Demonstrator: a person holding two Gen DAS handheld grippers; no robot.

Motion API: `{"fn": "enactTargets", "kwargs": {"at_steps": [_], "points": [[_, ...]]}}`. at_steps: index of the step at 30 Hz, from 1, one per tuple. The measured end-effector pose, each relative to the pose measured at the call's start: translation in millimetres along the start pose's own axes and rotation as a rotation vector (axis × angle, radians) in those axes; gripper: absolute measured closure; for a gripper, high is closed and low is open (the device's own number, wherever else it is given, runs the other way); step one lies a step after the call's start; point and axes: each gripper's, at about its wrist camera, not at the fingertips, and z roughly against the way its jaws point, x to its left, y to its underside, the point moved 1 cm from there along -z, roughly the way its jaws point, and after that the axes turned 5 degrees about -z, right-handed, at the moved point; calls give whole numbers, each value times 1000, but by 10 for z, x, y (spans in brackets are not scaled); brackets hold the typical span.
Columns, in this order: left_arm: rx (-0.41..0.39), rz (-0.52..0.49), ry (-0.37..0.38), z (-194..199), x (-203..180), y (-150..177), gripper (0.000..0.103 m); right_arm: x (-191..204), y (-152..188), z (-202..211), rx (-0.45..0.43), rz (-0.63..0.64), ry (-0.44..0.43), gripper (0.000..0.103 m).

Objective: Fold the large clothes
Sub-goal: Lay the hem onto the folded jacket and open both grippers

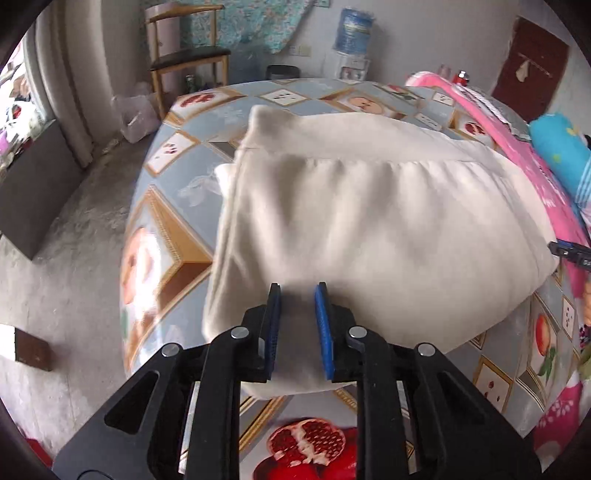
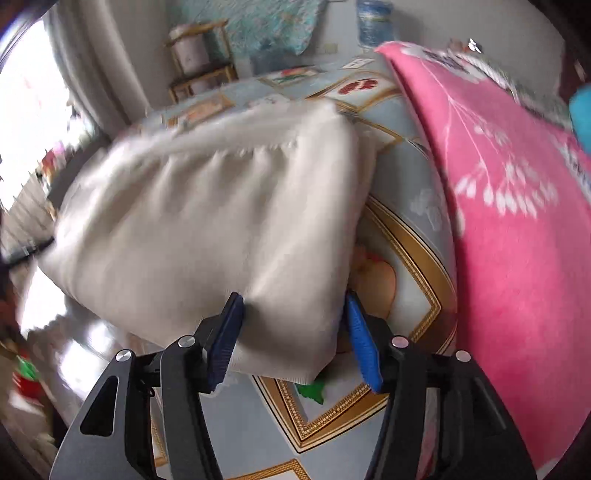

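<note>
My left tongs (image 1: 297,291) stood narrowly parted, their blue pads (image 1: 322,325) on either side of the near edge of the cream garment (image 1: 354,229); a strip of cloth lay between them, and I could not see the pads pressing it. My right tongs (image 2: 295,306) stood wider, spanning the garment's near right corner with the fabric between the pads and a gap showing beside the right one. The garment lay folded into a thick, roughly square bundle on the tabletop (image 1: 173,192), which was covered in a glossy cloth printed with fruit in gold frames. A gathered seam ran across the bundle's far part. Just to its right, a pink blanket with white sprigs (image 2: 517,229) was heaped along the tabletop's edge, with something turquoise (image 1: 561,147) behind it. Beyond the tabletop I saw a wooden chair (image 1: 188,55) against the wall and a water dispenser bottle (image 1: 352,31). The right wrist view was blurred.
</note>
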Motion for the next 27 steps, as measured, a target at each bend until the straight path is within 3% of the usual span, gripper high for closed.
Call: {"fn": "enactTargets", "kwargs": {"at_steps": [3,7,11,14,15,18,20,23,24,26,27], "points": [[-52,-17,6,242,-74,-35,85,197,-21,309,-86,50,45,49],[-105,-71,70,425,-455,-143,85,733,-39,472,-148,135,-48,49],[-87,-157,114,240,-1077,-190,84,1425,97,100,-106,269,-105,53],[7,-226,22,-137,-1298,-62,83,1622,286,-330,-15,364,-25,60],[-5,-206,35,-150,-1265,-37,83,1621,304,-298,-34,375,-31,60],[-54,-176,86,16,-1208,-122,84,1611,176,-121,-17,341,-69,83],[-117,-185,148,119,-1251,-241,84,1683,49,-47,-44,335,-141,85],[-123,-183,231,32,-1372,-434,84,1865,-82,-138,-42,328,-238,88],[-106,-179,246,-63,-1408,-472,84,1890,-100,-264,-12,318,-255,89],[-34,-170,199,-339,-1423,-489,84,1914,-89,-602,69,314,-230,90],[17,-160,178,-481,-1397,-464,85,1908,-51,-611,51,312,-249,91]]}}
